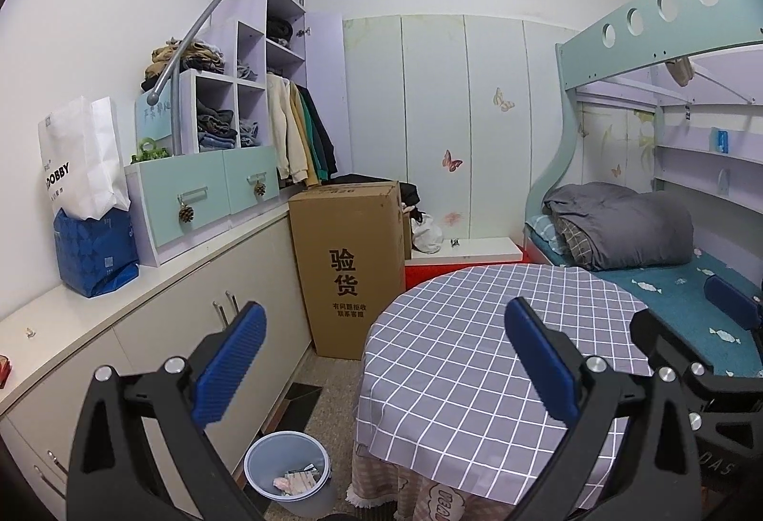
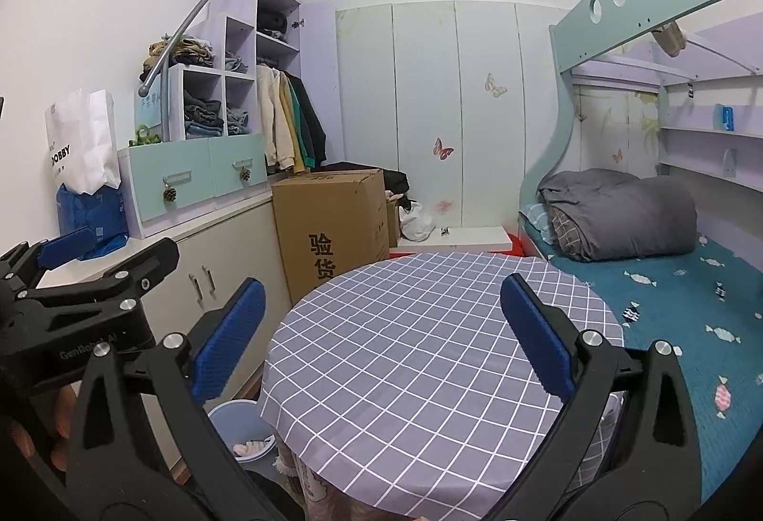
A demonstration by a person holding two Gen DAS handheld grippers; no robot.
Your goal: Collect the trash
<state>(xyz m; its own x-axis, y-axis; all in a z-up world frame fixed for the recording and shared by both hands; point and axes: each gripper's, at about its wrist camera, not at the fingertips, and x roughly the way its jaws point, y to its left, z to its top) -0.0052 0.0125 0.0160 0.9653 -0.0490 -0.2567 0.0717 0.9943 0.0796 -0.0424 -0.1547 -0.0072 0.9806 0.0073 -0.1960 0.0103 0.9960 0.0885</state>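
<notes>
Below the left gripper (image 1: 385, 366), fingers apart like the right gripper's (image 2: 383, 337), sits the trash bin (image 1: 286, 468).

A round table (image 1: 477, 359) stands in the middle. A bin (image 1: 286, 475) sits on the floor at its left, with scraps (image 1: 293, 483) inside. A cardboard box (image 1: 350, 263) stands behind the bin, against the cabinets (image 1: 200, 330). A bed (image 1: 677, 296) lies to the table's right.
</notes>
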